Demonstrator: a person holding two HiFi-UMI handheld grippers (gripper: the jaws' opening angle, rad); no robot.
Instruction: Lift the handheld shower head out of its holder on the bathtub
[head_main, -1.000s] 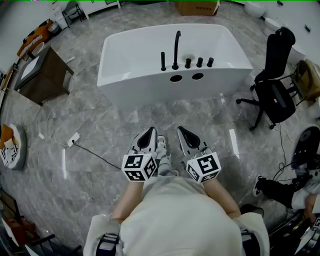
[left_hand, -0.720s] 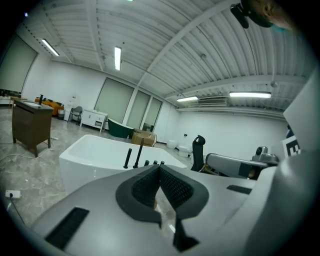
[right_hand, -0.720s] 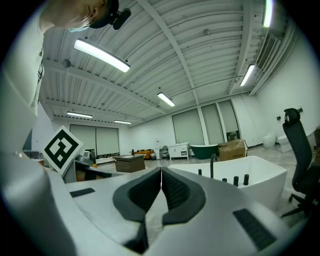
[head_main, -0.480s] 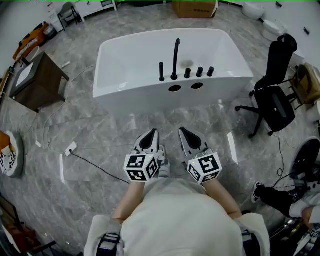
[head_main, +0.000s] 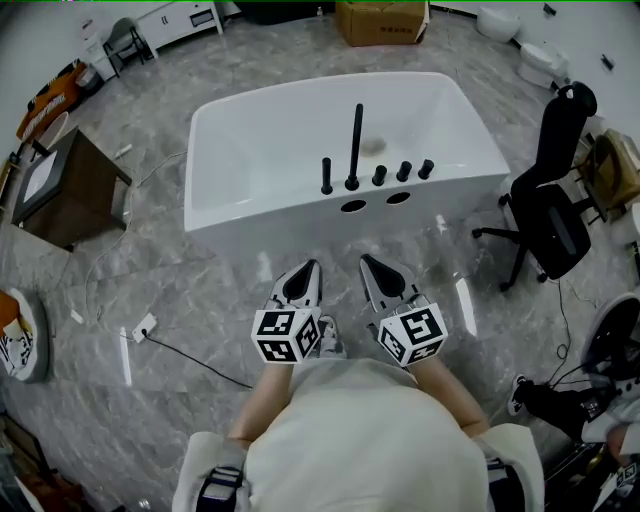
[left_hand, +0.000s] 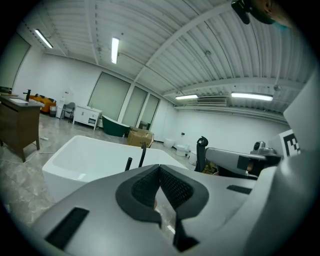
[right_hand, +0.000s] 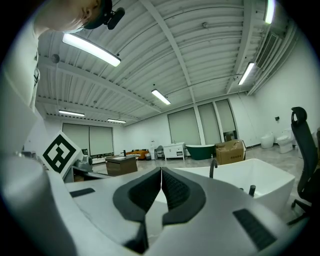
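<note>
Marble floor (head_main: 200, 290) fronts bathtub (head_main: 300, 218); shower head (head_main: 327, 175) tiny (holder indistinct).

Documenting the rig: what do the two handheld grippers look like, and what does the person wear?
The left gripper and right gripper match: pointed pale grey shells, black textured pads, and a white cube with black square markers behind. The person wears a cream top.

Black office chair (head_main: 548, 215), cardboard box (head_main: 385, 22), brown wooden cabinet (head_main: 70, 195)
</note>
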